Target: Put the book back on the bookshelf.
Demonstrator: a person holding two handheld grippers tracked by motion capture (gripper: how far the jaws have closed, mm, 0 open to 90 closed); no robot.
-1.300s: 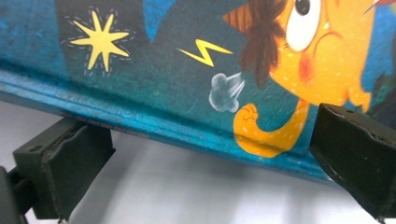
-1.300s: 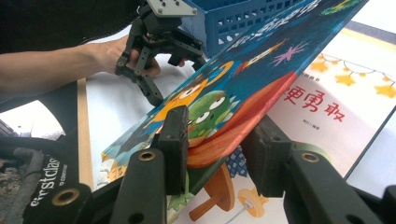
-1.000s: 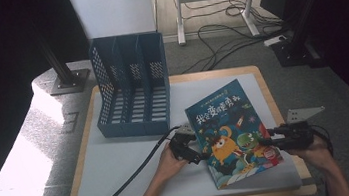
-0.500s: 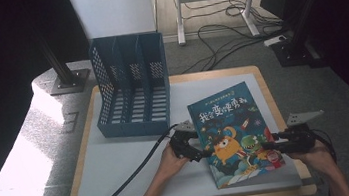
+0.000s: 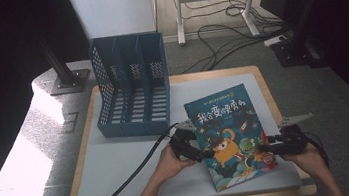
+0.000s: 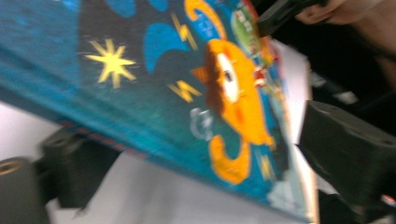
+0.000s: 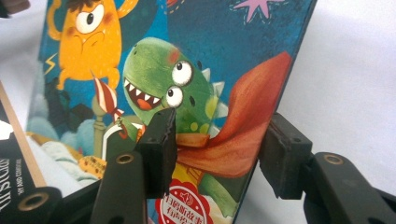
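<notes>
A white table (image 5: pixel 119 155) carries a blue file rack (image 5: pixel 130 85) at the back left. In front of it, to the right, lies a picture book (image 5: pixel 230 134). The left gripper (image 5: pixel 196 151) grips its left edge, jaws just closing. The right gripper (image 5: pixel 268 148) straddles the right edge, jaws just opening, pads apart.

One picture book (image 5: pixel 230 134) lies between the two grippers, the left gripper (image 5: pixel 204 152) at one edge and the right gripper (image 5: pixel 265 147) at the other. Beyond the left one stands one blue file rack (image 5: pixel 130 85) with three compartments.
</notes>
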